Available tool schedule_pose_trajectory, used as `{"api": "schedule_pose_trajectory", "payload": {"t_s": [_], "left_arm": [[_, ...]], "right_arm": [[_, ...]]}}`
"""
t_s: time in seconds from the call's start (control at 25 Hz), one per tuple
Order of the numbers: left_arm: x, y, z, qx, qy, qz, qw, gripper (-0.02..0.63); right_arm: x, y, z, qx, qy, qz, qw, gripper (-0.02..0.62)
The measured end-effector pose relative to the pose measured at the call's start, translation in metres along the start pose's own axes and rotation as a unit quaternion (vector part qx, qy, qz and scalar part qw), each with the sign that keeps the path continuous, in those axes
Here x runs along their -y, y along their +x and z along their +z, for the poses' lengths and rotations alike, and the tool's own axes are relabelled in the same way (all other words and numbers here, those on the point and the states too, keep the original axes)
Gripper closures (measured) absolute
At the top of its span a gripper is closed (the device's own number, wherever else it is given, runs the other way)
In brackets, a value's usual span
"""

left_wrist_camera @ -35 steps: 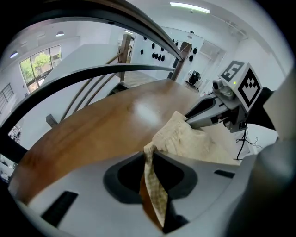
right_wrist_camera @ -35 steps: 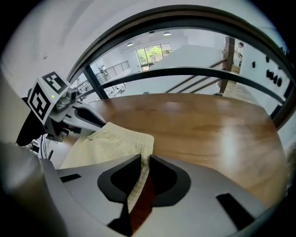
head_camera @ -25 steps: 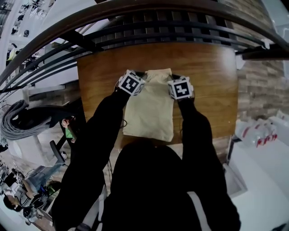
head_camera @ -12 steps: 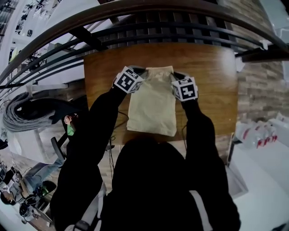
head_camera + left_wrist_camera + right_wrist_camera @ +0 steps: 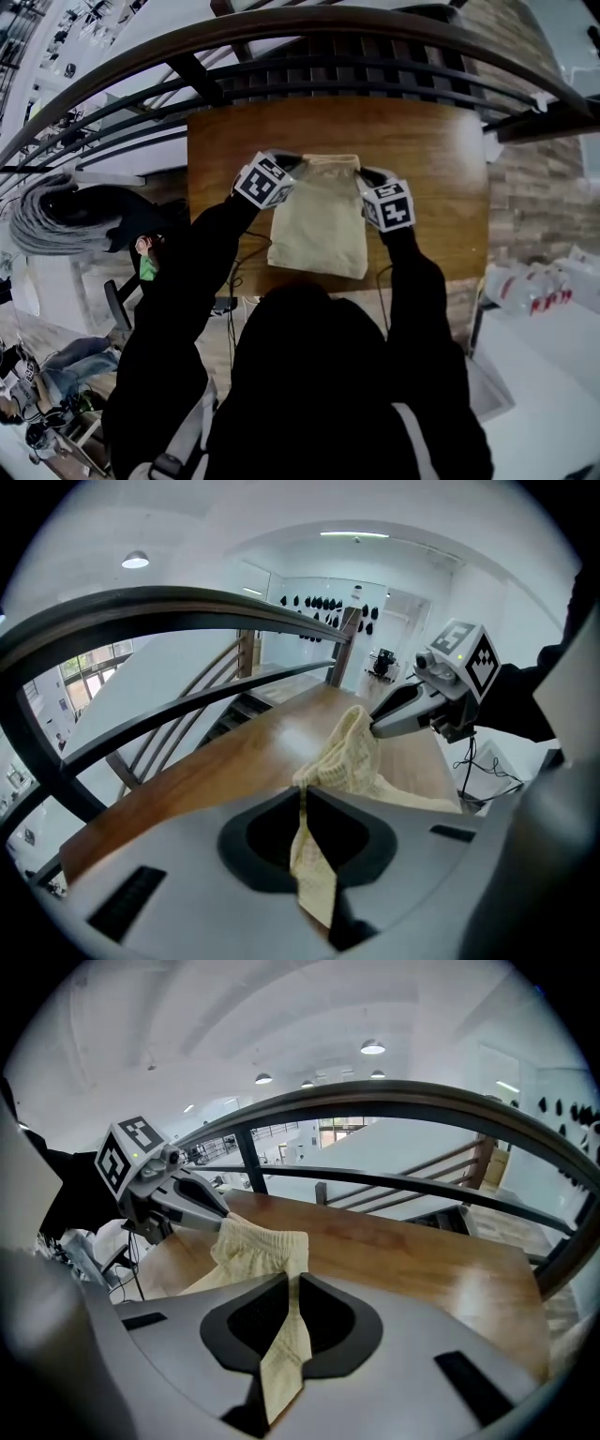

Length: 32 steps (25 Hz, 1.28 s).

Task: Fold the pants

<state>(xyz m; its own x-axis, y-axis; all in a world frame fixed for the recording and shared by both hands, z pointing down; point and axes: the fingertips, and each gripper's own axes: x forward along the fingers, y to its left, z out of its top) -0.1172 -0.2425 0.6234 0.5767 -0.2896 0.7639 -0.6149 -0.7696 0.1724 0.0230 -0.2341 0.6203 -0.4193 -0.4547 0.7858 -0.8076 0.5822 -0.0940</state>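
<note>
A person wears black long sleeves (image 5: 202, 281). The grey left gripper (image 5: 292, 163) and right gripper (image 5: 366, 174) each carry a black-and-white marker cube (image 5: 263, 181).

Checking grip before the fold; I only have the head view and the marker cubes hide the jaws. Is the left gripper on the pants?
Observer: Yes. The left gripper is shut on one corner of the pants; cloth runs between its jaws.
Operator: Right one?
Observer: Same. The right gripper is shut on the other corner, at the ribbed waistband.
Operator: Waistband on the table?
Observer: No. It hangs bunched between the grippers, lifted off the table.
</note>
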Motion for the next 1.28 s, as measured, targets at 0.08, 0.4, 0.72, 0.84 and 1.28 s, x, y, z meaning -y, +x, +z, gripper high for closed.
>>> {"api": "schedule_pose_trajectory", "payload": {"t_s": [0.08,0.4,0.72,0.84,1.28], "left_arm": [[0.012,-0.010,-0.009,0.003,0.010,0.003,0.9999,0.583],[0.053,-0.026,-0.026,0.005,0.060,0.019,0.9980,0.582],[0.095,-0.058,-0.057,0.015,0.058,0.032,0.9977,0.583],[0.110,-0.065,-0.066,0.016,0.062,0.043,0.9970,0.583],[0.149,-0.076,-0.080,0.041,0.116,0.068,0.9901,0.583]], "right_arm": [[-0.013,-0.011,-0.010,-0.002,-0.004,0.007,1.000,0.559],[-0.041,-0.042,-0.043,0.000,-0.023,0.016,1.000,0.560],[-0.087,-0.072,-0.075,0.006,-0.019,0.027,0.999,0.560],[-0.101,-0.082,-0.090,0.006,-0.020,0.030,0.999,0.560],[-0.126,-0.106,-0.120,0.011,-0.008,0.039,0.999,0.560]]}}
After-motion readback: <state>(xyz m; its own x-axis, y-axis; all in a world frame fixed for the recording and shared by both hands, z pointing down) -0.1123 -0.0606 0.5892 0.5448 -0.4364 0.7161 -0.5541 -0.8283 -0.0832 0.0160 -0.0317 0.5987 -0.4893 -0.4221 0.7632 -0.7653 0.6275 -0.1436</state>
